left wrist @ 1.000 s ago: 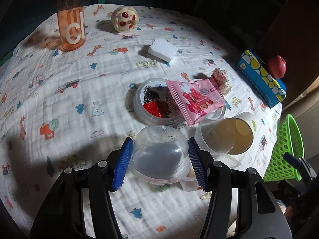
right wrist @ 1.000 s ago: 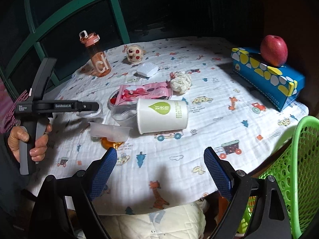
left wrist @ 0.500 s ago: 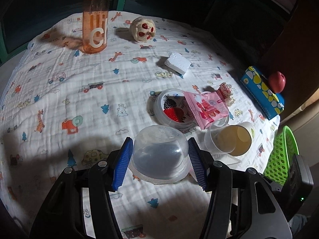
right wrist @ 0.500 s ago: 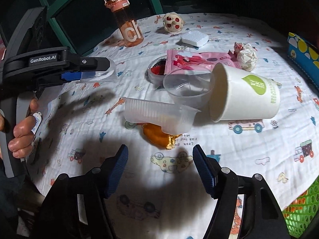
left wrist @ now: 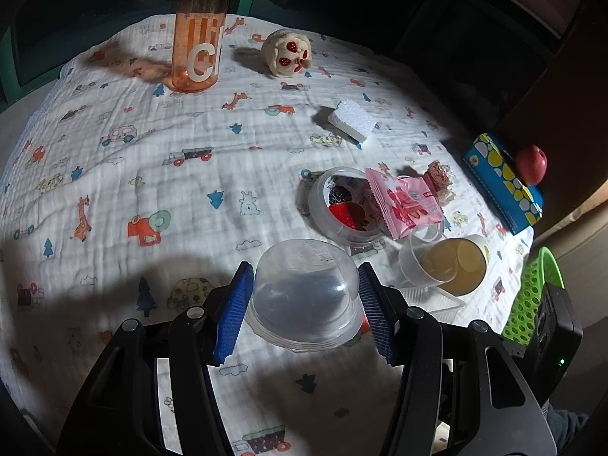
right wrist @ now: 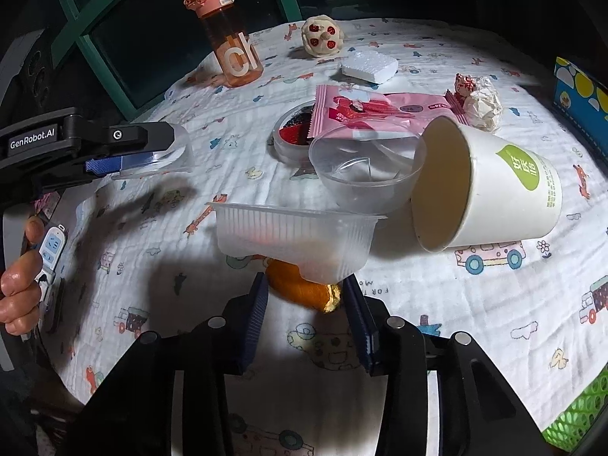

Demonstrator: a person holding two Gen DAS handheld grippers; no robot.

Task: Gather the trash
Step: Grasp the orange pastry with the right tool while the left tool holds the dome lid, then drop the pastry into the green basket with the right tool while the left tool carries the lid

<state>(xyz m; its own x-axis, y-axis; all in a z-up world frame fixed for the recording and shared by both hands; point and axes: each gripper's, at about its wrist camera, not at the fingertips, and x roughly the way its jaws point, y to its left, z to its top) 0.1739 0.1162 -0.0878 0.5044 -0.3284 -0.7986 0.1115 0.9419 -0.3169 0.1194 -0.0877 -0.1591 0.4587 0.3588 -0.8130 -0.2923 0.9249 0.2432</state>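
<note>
My left gripper [left wrist: 304, 304] is shut on a clear plastic dome cup [left wrist: 304, 288], held above the cloth; the right wrist view shows it at far left [right wrist: 152, 152]. My right gripper [right wrist: 306, 304] is low over the table. Its jaws are closing, with both pads against an orange peel [right wrist: 296, 288] under the corner of a ribbed plastic tray [right wrist: 292, 235]. Behind them lie a clear cup [right wrist: 364, 178], a tipped paper cup [right wrist: 494, 197], a pink wrapper [right wrist: 372, 110], a berry-print round tub [right wrist: 292, 133] and crumpled paper [right wrist: 482, 102].
A green mesh basket [left wrist: 532, 296] stands off the table's right edge. On the cloth are an orange bottle [right wrist: 231, 45], a spotted toy ball [right wrist: 323, 34], a white foam block [right wrist: 368, 64] and a blue box [left wrist: 501, 182] with an apple [left wrist: 532, 163]. A hand [right wrist: 19, 288] grips the left tool.
My right gripper came down and forward to the pile, and its jaws narrowed from wide apart to around the orange peel. My left gripper drew back from the pile, still holding the dome cup.
</note>
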